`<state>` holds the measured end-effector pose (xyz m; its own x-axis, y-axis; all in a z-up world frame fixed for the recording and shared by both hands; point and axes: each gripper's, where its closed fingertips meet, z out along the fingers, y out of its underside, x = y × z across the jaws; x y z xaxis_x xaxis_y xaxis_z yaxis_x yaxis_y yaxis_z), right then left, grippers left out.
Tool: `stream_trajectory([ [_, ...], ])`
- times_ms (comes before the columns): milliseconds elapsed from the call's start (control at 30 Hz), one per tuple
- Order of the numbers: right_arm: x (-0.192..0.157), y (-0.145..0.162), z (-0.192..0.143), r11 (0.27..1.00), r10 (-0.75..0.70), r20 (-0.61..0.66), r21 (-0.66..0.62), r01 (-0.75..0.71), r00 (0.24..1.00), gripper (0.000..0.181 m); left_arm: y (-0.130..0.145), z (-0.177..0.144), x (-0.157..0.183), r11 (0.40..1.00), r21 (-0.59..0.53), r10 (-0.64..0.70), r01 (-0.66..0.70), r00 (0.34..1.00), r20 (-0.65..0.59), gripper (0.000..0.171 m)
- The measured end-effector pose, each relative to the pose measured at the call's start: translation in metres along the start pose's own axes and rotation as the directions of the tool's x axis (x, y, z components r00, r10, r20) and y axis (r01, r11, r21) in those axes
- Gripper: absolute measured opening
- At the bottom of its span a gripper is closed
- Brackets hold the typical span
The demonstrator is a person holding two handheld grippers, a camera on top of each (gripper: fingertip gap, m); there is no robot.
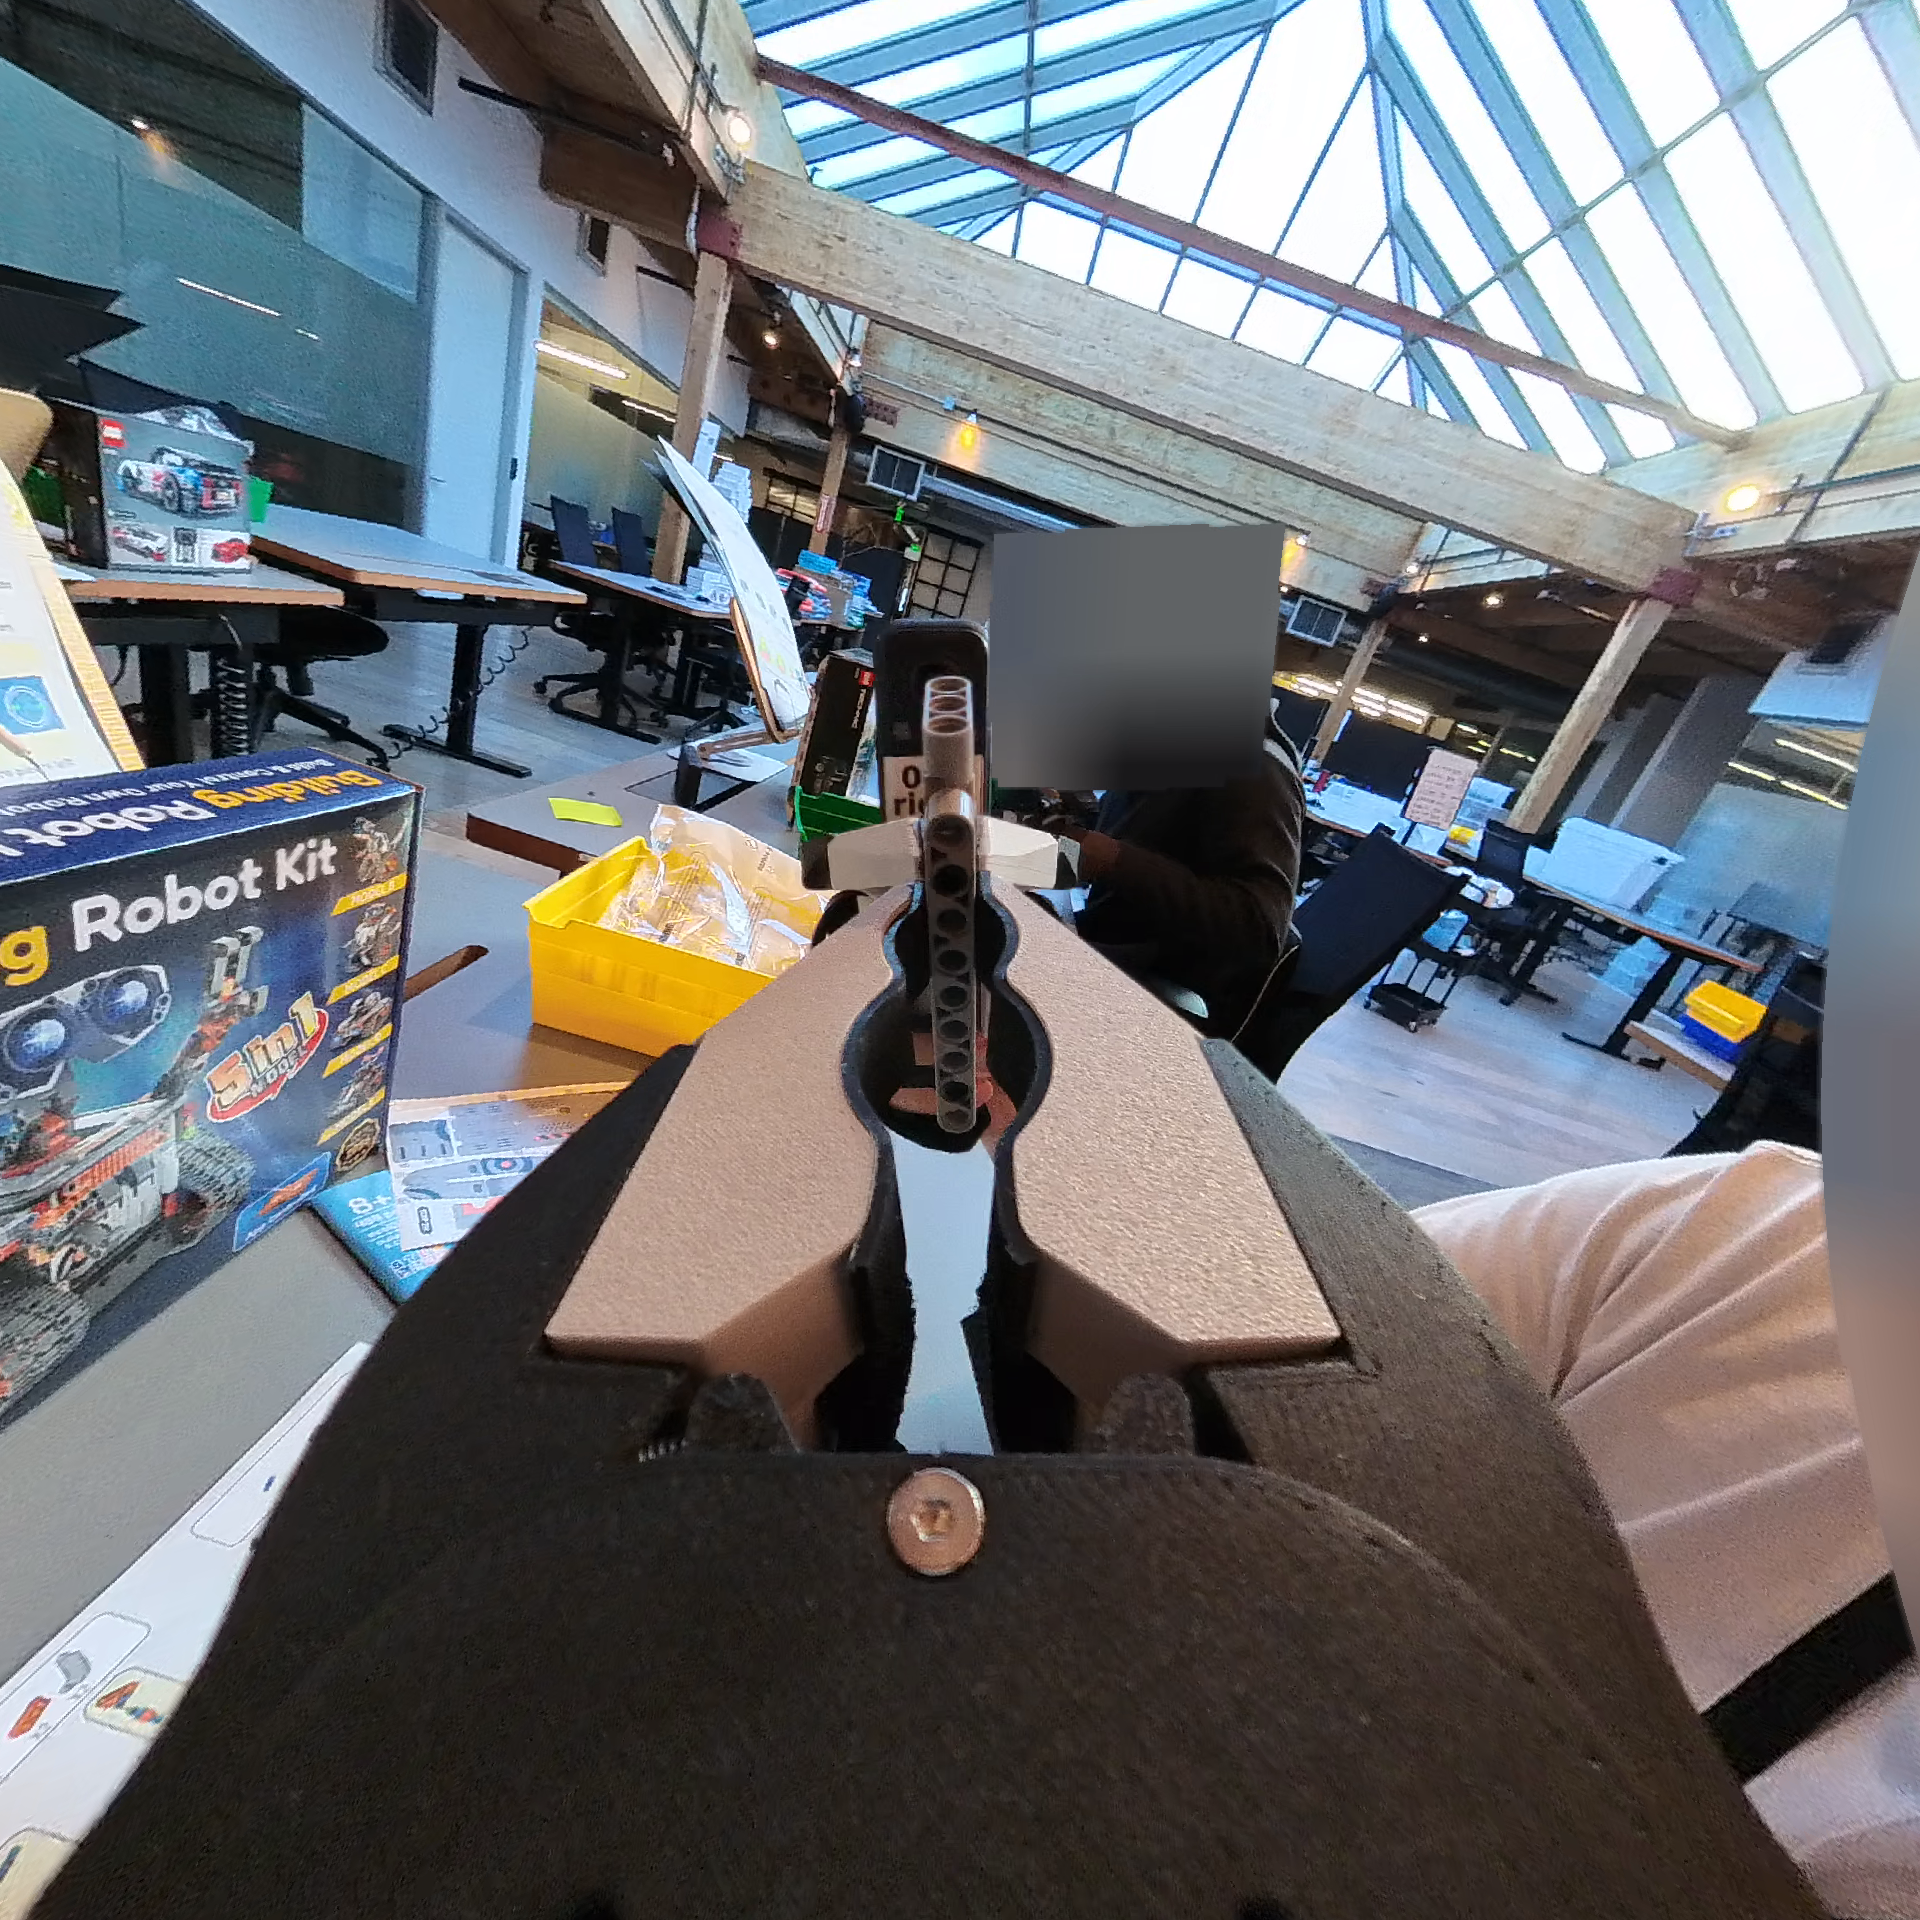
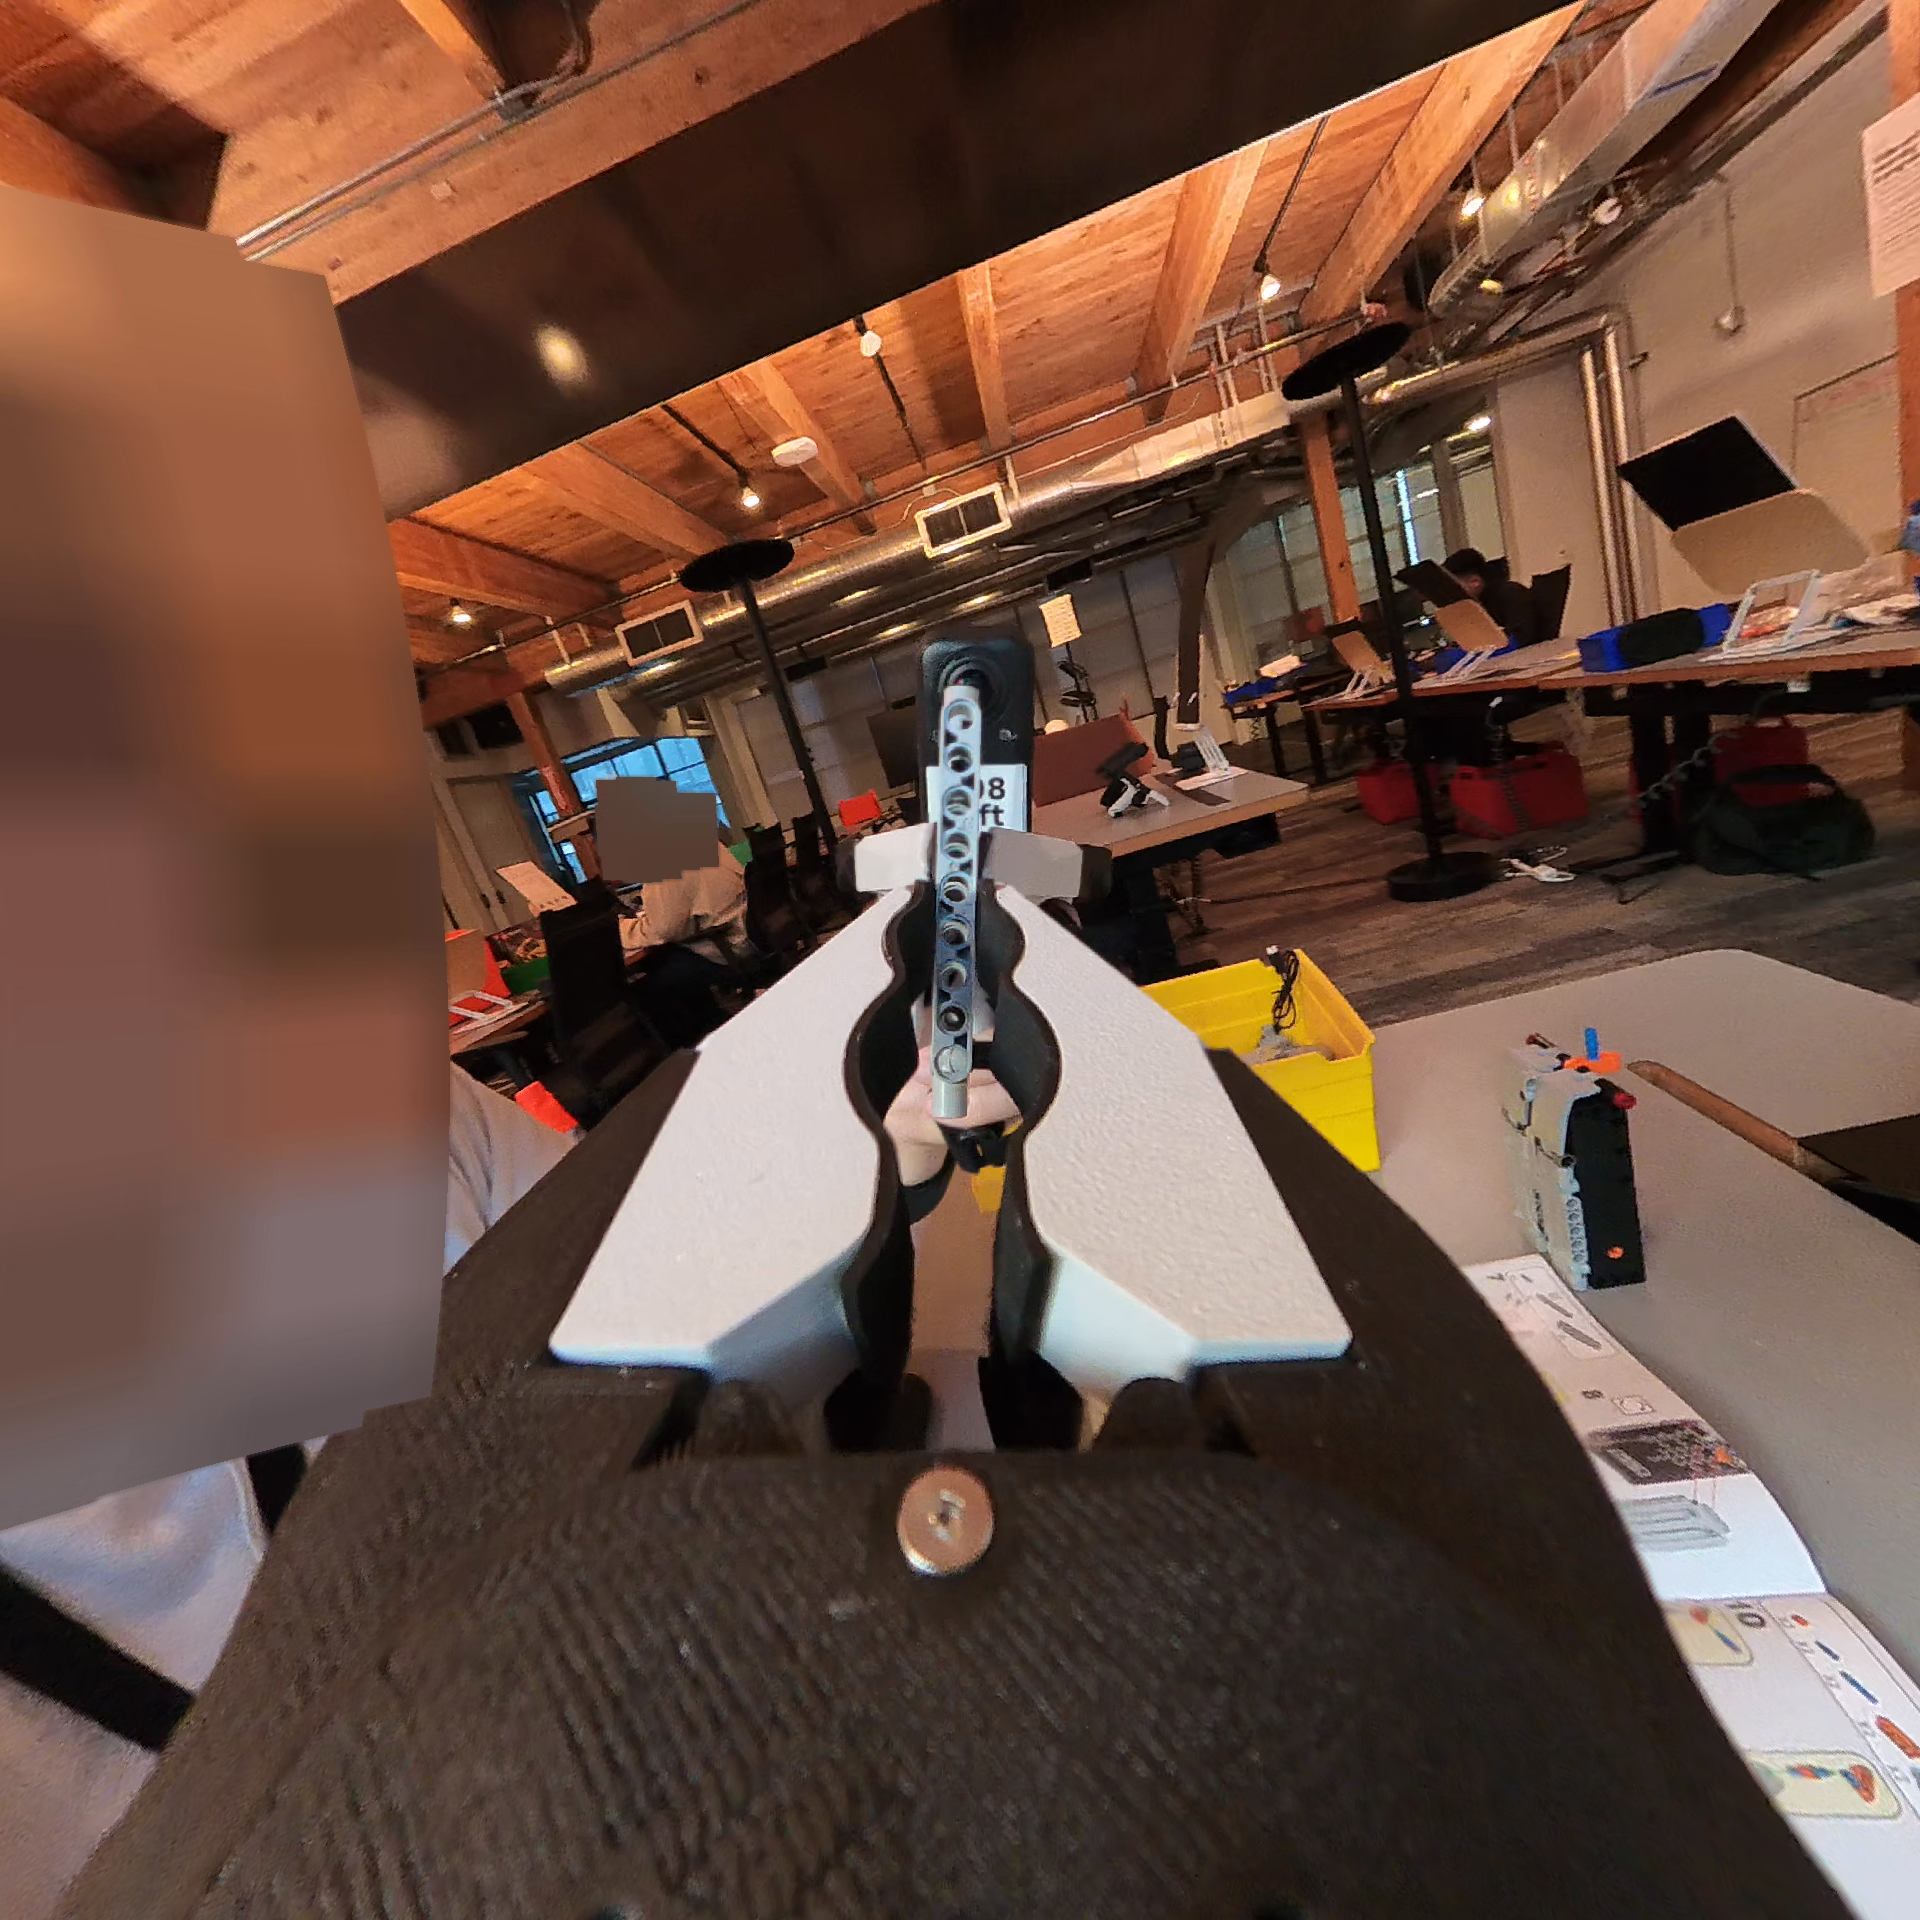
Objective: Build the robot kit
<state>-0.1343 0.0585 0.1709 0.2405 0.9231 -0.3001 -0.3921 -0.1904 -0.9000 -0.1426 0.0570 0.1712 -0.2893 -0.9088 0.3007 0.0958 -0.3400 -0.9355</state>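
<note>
Where the two grippers meet nose to nose, each pinches the same holed grey beam assembly (image 1: 951,997), held upright in the air above the table (image 1: 468,914): left gripper (image 1: 948,904) pressed onto it, right gripper (image 2: 961,904) likewise; where the beams join is hard to make out. One yellow bin (image 1: 623,982) holds clear plastic bags, contents unclear; a second yellow bin (image 2: 1309,1049) holds small grey parts and a black cable. Robot kit box (image 1: 187,1029), cut off at the edge.
</note>
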Motion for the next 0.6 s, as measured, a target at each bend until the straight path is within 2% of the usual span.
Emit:
stream_trajectory([
  [100, -0.006, -0.003, 0.000, 0.997, 0.065, 0.068, 0.031, -0.068, 0.996, 0.006, -0.003, 0.001, 0.005, 0.999, 0.026, -0.023, 0.024, 0.999, -0.044, 0.005],
  [233, 0.001, 0.001, 0.002, 1.000, 0.017, 0.015, 0.022, -0.017, 1.000, 0.006, -0.002, -0.002, -0.001, 0.999, -0.001, 0.044, -0.044, 0.998, 0.040, 0.005],
  [400, 0.002, 0.001, 0.002, 1.000, 0.009, 0.006, 0.017, -0.009, 1.000, 0.007, -0.002, -0.003, -0.001, 1.000, 0.009, -0.005, 0.005, 1.000, 0.005, 0.005],
  [600, 0.002, 0.001, 0.003, 0.998, -0.056, -0.051, 0.003, 0.056, 0.997, 0.007, -0.002, -0.003, -0.003, 0.999, 0.000, 0.049, -0.049, 0.998, 0.047, 0.005],
])
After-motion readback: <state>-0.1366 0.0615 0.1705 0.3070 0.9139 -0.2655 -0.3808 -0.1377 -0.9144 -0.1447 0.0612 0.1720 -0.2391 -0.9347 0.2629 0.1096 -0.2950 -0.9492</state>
